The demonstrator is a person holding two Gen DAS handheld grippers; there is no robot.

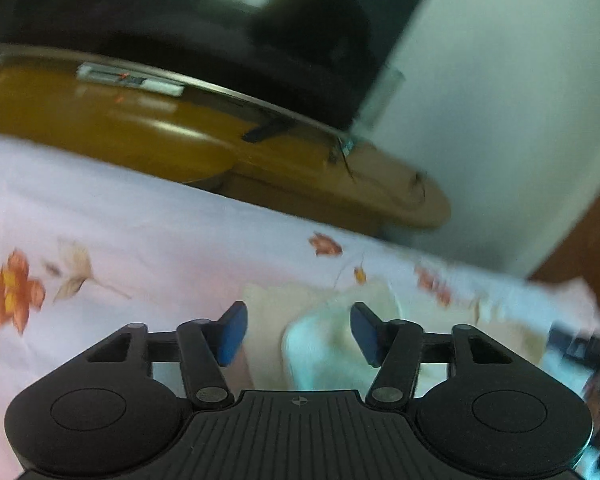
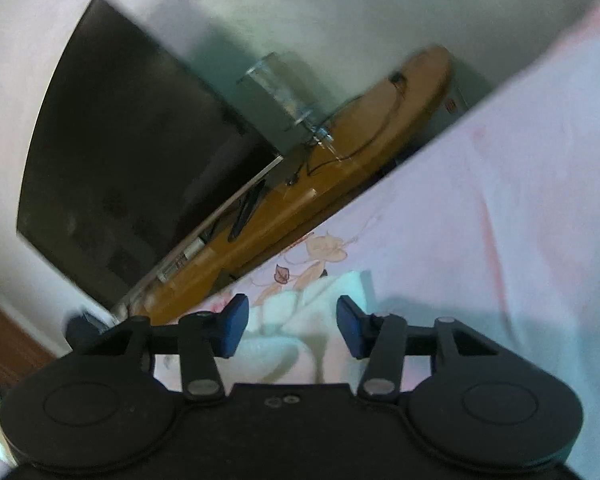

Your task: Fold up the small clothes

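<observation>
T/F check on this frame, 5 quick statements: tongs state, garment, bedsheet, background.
1. The left tongs are open. True.
2. The right tongs are shut on the garment. False: they are open, holding nothing.
3. The pale garment lies on a floral bedsheet. True.
4. The bedsheet is plain dark blue. False: pale pink with orange flowers.
5. A dark TV screen stands on a wooden stand beyond the bed. True.

Both wrist cameras sit low over the floral sheet [image 1: 140, 220], facing forward; the right view is rolled. Both share the television [image 2: 132, 152] and wooden stand [image 1: 100, 120].
</observation>
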